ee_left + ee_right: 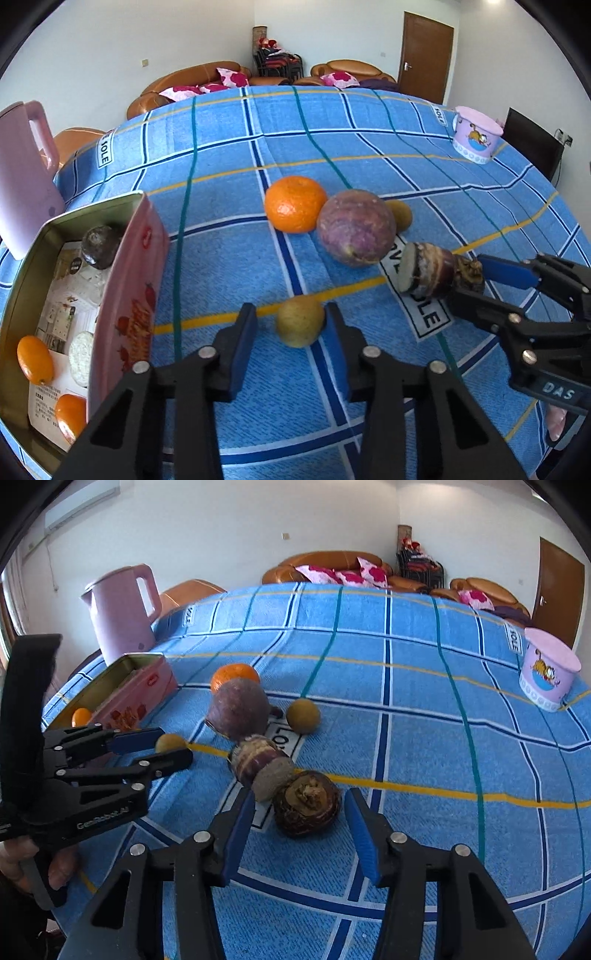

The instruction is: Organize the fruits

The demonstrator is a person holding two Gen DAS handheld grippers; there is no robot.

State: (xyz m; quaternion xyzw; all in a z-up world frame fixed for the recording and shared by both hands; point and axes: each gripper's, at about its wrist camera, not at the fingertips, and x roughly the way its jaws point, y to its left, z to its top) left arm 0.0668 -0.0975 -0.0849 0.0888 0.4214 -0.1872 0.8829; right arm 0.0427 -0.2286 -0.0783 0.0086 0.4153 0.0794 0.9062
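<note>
My left gripper (291, 328) is open, its pads either side of a small yellow-green fruit (301, 322) on the blue checked cloth; the right pad touches it. My right gripper (301, 821) is open around a brown taro (307, 802), with a cut taro piece (263, 765) just beyond. An orange (294, 204), a large purple passion fruit (355, 227) and another yellow-green fruit (400, 213) lie further out. An open pink tin (127, 295) at left holds two small oranges (35, 359), a dark fruit (100, 246) and a white piece.
A pink kettle (123, 616) stands behind the tin. A pink cartoon cup (550, 668) stands at the far right of the table (424, 709). Sofas and a door lie beyond the table.
</note>
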